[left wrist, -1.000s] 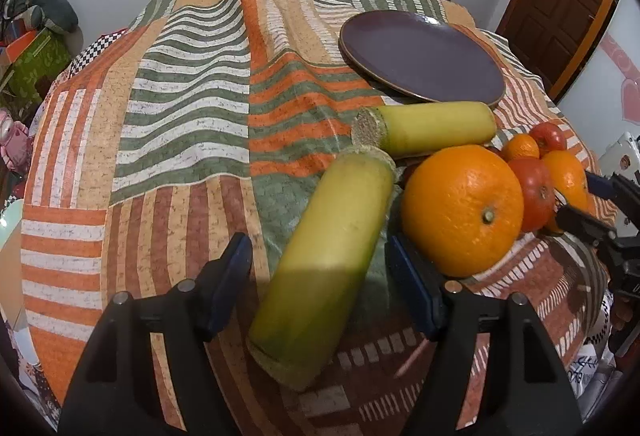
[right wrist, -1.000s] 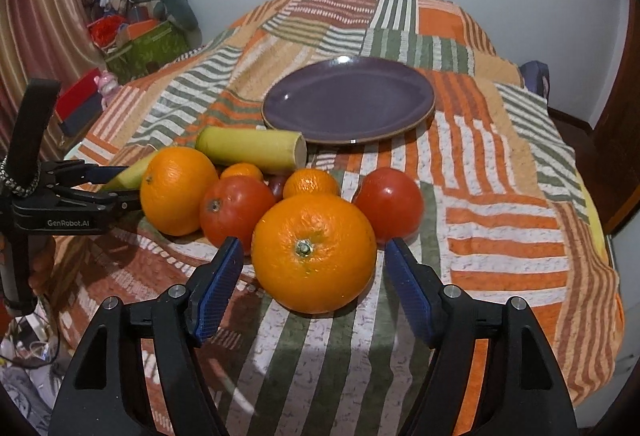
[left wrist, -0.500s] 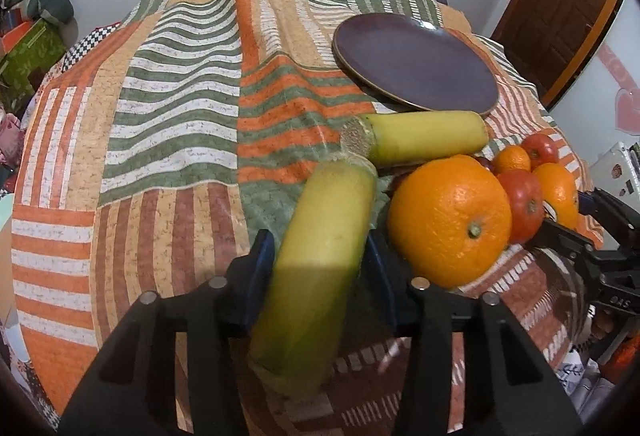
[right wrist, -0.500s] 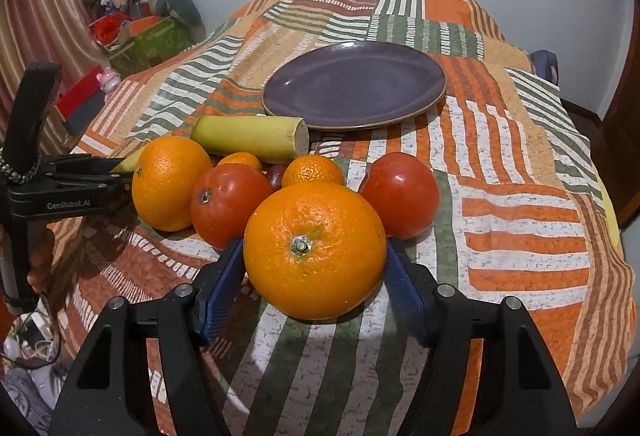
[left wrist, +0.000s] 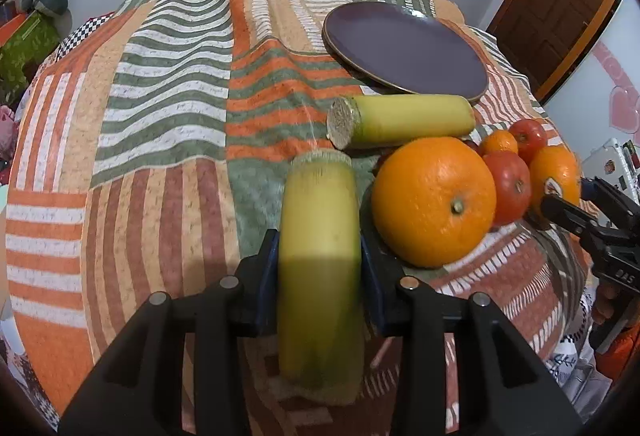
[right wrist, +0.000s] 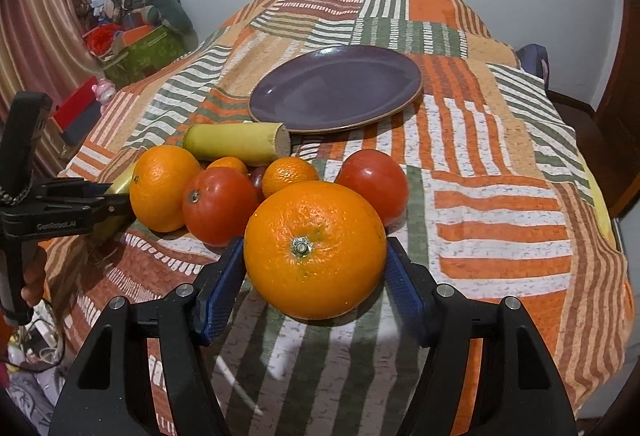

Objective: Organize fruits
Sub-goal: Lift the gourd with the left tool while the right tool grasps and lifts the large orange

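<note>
From my left gripper (left wrist: 320,276) I see a purple plate (left wrist: 404,47) lying bare on the striped bedspread (left wrist: 160,115), with a second yellow-green stalk piece (left wrist: 404,120) lying crosswise between it and the fruit pile. To the right of my fingers a large orange (left wrist: 434,201) sits just beside the stalk piece I hold (left wrist: 320,260), and behind it cluster a tomato (left wrist: 510,191), a small mandarin (left wrist: 498,142), another tomato (left wrist: 528,133) and the orange in my other tool.

On the right gripper (right wrist: 316,272) view, that near orange (right wrist: 316,248) blocks much of the pile; a red tomato (right wrist: 374,183) stands just behind it, another tomato (right wrist: 218,203) to its left. A dark fruit shows between them, too hidden to name. A brown door (left wrist: 560,3) stands at the far right, and boxes and bundled fabric (right wrist: 140,31) by the wall.

The only writing I can read is "GenRobot.AI" on the side of the left tool (right wrist: 56,224); a sticker on the far orange is too small to read.

Compared with a second ago, my left jaws have just been closing and now pinch the stalk piece on both sides, where before they stood wide around it. The right jaws have drawn in too, and their blue pads (right wrist: 220,292) press the near orange on both flanks.
</note>
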Tool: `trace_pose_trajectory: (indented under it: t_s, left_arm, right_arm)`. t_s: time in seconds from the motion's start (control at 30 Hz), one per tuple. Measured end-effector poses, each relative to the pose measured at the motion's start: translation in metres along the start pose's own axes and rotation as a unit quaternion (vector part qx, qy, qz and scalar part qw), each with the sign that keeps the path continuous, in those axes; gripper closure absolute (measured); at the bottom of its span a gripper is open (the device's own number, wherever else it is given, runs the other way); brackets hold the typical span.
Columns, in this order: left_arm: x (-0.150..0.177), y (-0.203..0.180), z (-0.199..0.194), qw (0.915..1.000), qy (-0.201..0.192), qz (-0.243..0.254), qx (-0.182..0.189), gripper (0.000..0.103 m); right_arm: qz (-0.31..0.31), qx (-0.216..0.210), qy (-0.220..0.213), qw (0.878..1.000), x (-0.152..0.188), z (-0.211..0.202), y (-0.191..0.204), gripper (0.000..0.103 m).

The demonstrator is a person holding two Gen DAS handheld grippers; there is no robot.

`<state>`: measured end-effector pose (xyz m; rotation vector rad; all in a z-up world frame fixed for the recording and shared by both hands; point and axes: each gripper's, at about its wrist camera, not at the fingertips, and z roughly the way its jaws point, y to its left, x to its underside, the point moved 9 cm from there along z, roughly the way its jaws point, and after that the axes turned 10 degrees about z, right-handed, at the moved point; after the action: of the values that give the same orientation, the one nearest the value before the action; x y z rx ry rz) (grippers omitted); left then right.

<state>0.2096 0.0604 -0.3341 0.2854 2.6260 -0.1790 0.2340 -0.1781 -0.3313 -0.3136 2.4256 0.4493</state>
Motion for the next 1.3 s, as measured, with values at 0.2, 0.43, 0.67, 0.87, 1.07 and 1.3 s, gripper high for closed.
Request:
trace_pose_trajectory:
  t_s: [0.2,0.43,0.67,0.87,1.07,1.3]
  left_arm:
    - [-0.004,0.003,-0.001,1.0,-0.002,-0.006,-0.001,0.065]
    - [-0.015,0.005,-0.024,0.9995,-0.026,-0.007,-0.016,0.065]
    - [-0.044,-0.004,-0.055,0.9976,-0.066,0.007,-0.019,0.065]
    - [-0.077,-0.013,-0.068,0.995,-0.095,0.021,-0.022,0.065]
    - [-0.114,-0.018,-0.074,0.9918,-0.121,0.034,-0.022,0.065]
    - [-0.149,-0.022,-0.065,0.9903,-0.129,0.046,-0.024,0.065]
  right_arm:
    - [-0.001,0.001,-0.01,1.0,-0.006,-0.005,-0.001,0.038]
    - [-0.002,0.001,-0.034,0.999,-0.021,-0.017,-0.001,0.038]
    - [-0.003,0.006,-0.067,0.998,-0.044,-0.03,-0.003,0.038]
    - [-0.01,0.016,-0.103,0.994,-0.072,-0.041,-0.007,0.038]
    - [-0.022,0.025,-0.131,0.991,-0.099,-0.045,-0.008,0.038]
    - [-0.032,0.03,-0.16,0.986,-0.133,-0.043,-0.006,0.038]
